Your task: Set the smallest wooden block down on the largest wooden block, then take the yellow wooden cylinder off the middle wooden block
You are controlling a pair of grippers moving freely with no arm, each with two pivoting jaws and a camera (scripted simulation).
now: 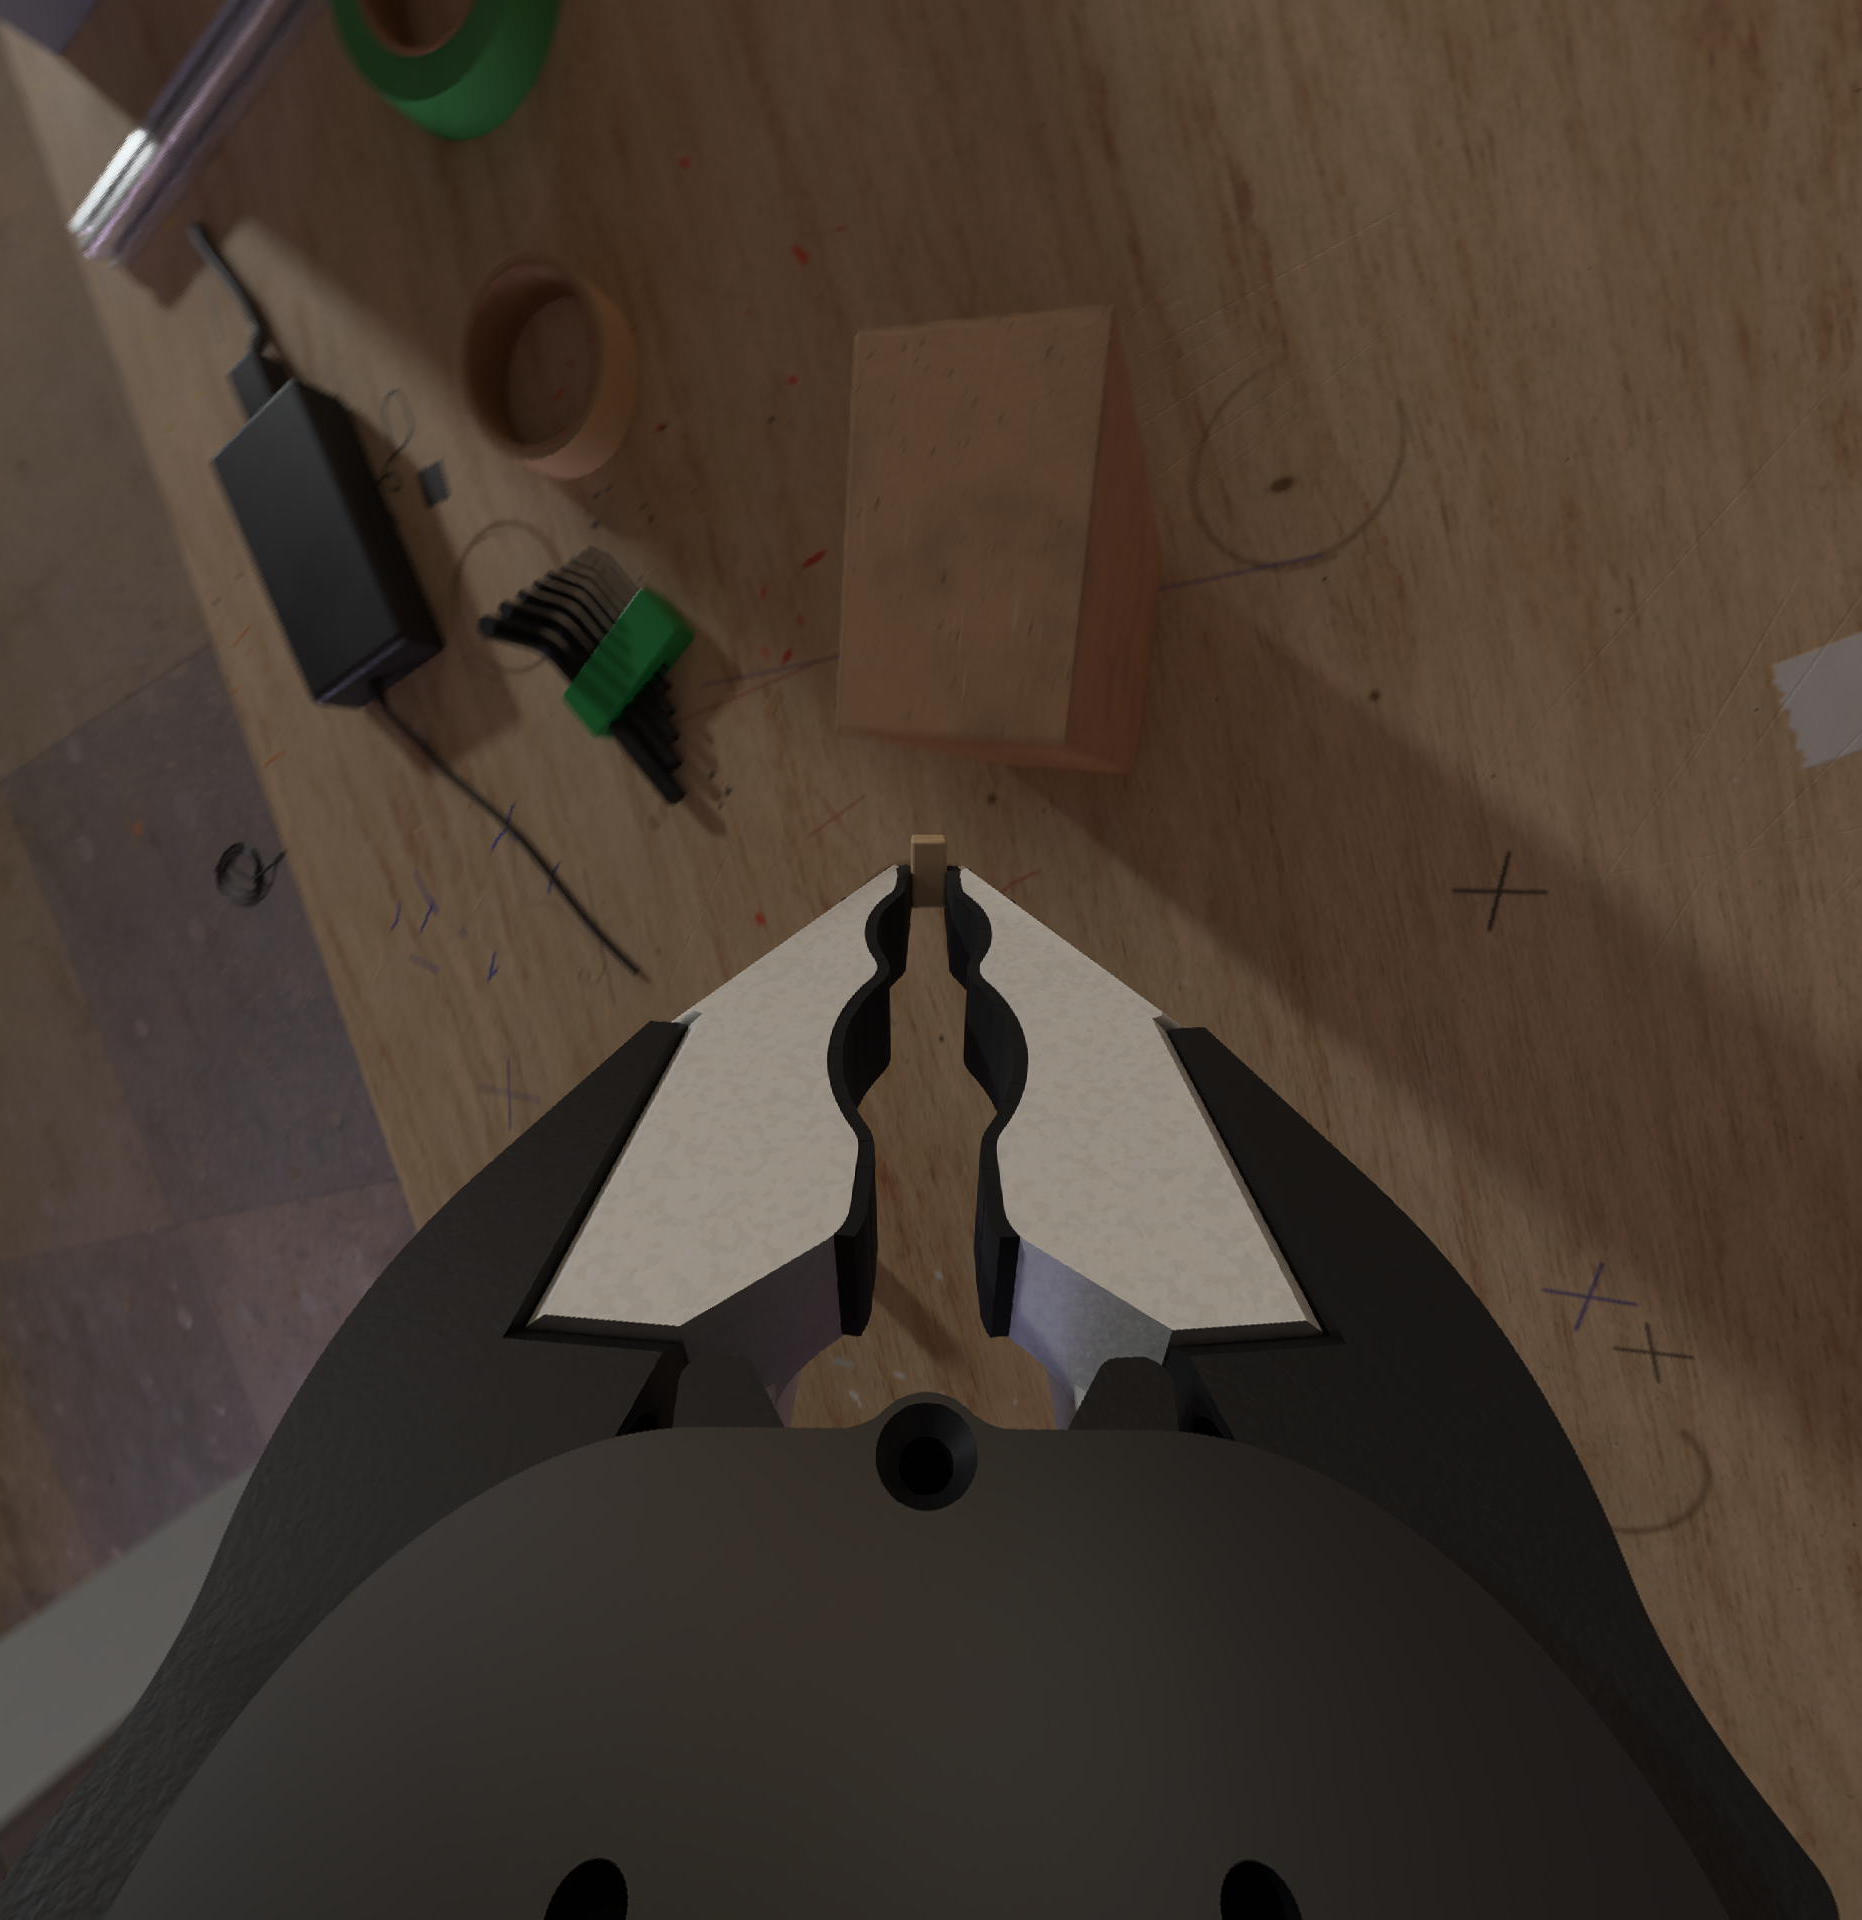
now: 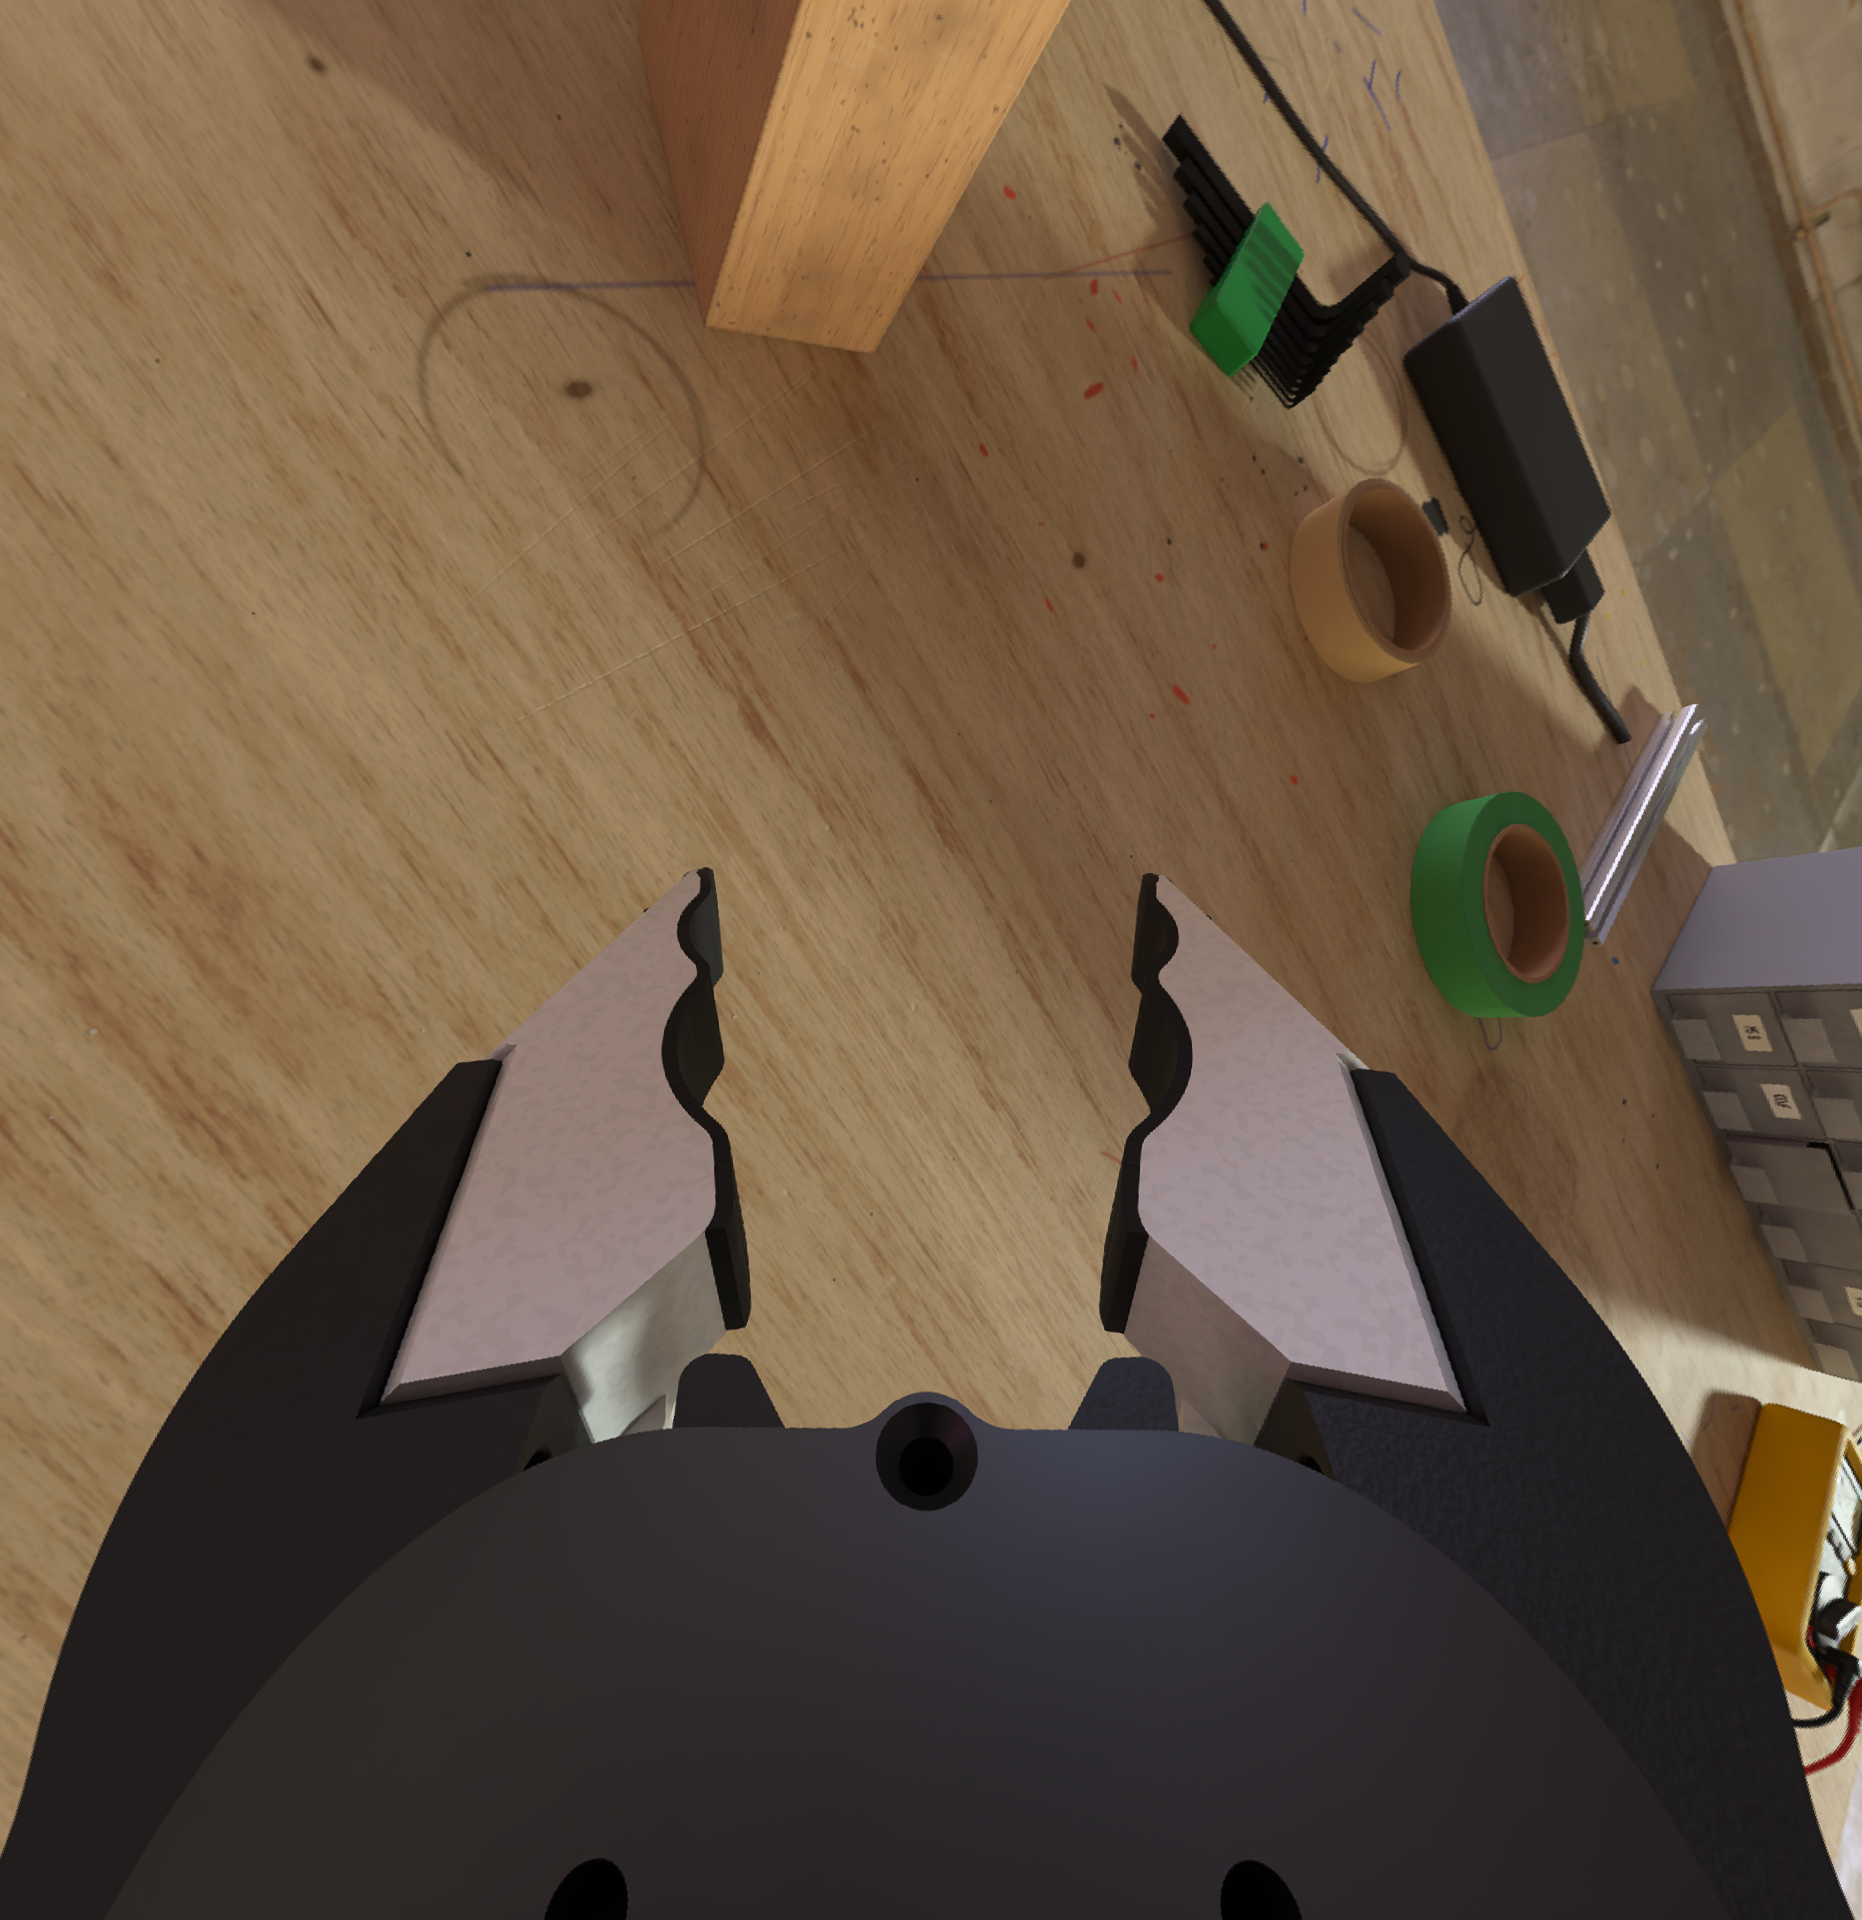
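Observation:
My left gripper (image 1: 928, 883) is shut on the smallest wooden block (image 1: 927, 858), a tiny pale cube pinched between its fingertips above the table. Just beyond it lies the largest wooden block (image 1: 974, 530), a big rectangular slab resting on the wooden table (image 1: 1426, 260). The same large block shows at the top of the right wrist view (image 2: 854, 156). My right gripper (image 2: 925, 883) is open and empty, hovering over bare table some way short of that block. The middle block and the yellow cylinder are not in either view.
Along the table edge lie a green tape roll (image 1: 449, 57) (image 2: 1493, 904), a tan tape roll (image 1: 553, 369) (image 2: 1368, 582), a hex key set in a green holder (image 1: 620, 665) (image 2: 1254, 291), a black power adapter with cable (image 1: 319, 540) (image 2: 1509, 436), a metal bar (image 2: 1644, 821), a grey drawer cabinet (image 2: 1800, 1091) and a yellow multimeter (image 2: 1800, 1569).

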